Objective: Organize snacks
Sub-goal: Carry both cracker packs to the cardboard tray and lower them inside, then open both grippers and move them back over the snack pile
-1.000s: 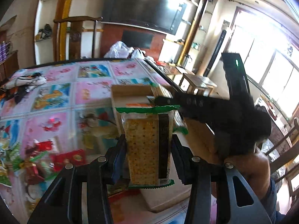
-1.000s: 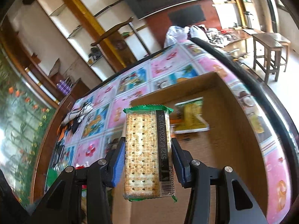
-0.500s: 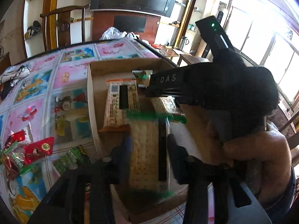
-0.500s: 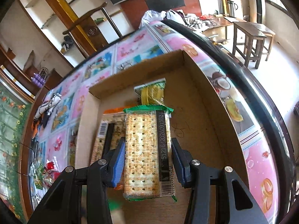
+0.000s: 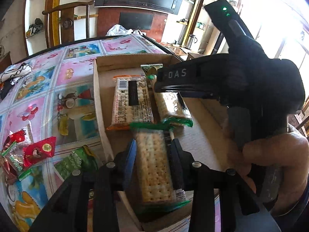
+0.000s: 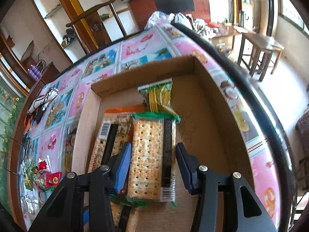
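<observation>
The left gripper [image 5: 153, 145] is seen clamped on a green-ended cracker pack [image 5: 154, 164], which stands lengthwise between the two fingers, with the blue pad against one long side and the black finger against the other. Its jaws have just been opening slightly, yet the pack is held between them. The pack is poised over the near end of the cardboard box [image 5: 98, 100], and its far green seam is found just beside the near end of an orange-ended cracker pack [image 5: 131, 102] that lies flat on the box floor by the left wall.

The right gripper [image 6: 152, 148] is closed on a second cracker pack [image 6: 152, 154], which is likewise aligned with the fingers and lowered into the box [image 6: 143, 71], just beside the orange-ended pack [image 6: 110, 141] and on its right. Whether this pack touches the floor cannot be told. A yellow-green packet [image 6: 158, 94] is seen beyond its far end, near the back wall.

In the left wrist view the right gripper is gripped by a hand [image 5: 274, 154]. Loose wrapped candies [image 5: 38, 150] are scattered on the patterned tablecloth [image 5: 77, 73], outside the box on the left.
</observation>
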Tool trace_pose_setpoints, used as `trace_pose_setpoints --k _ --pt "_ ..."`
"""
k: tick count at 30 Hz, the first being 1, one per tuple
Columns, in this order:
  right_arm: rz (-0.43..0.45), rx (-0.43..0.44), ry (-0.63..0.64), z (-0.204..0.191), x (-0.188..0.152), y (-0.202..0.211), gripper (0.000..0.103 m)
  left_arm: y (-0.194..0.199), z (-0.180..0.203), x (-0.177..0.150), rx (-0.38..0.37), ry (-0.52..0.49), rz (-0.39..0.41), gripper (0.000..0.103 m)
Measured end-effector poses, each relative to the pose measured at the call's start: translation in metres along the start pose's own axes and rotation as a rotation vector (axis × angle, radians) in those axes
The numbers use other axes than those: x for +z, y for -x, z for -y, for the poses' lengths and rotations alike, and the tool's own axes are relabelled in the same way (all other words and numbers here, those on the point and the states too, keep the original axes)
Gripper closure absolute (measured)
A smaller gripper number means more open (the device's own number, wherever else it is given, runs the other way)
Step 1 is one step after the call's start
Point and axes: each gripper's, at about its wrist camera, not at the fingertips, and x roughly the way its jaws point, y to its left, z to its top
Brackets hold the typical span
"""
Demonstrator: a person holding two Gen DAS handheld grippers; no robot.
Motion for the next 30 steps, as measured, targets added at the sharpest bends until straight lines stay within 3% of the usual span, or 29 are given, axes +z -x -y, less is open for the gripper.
trace_pose_setpoints --k 2,7,16,30 --pt "0.024 -0.003 0.011 -0.002 0.000 0.005 0.052 0.002 -0.002 0.001 0.002 0.004 0.007 0.059" --pt "0.056 0.053 0.012 -0.007 0.000 0.013 0.052 0.007 -0.002 0.000 0.013 -0.001 0.017 0.057" --pt "0.108 0.005 0.099 -0.027 -0.003 0.019 0.052 0.027 0.004 -0.002 0.101 -0.068 0.092 0.049" --pt "0.126 0.031 0.101 -0.030 -0.005 0.023 0.052 0.058 -0.059 -0.001 0.179 0.040 0.134 0.049"
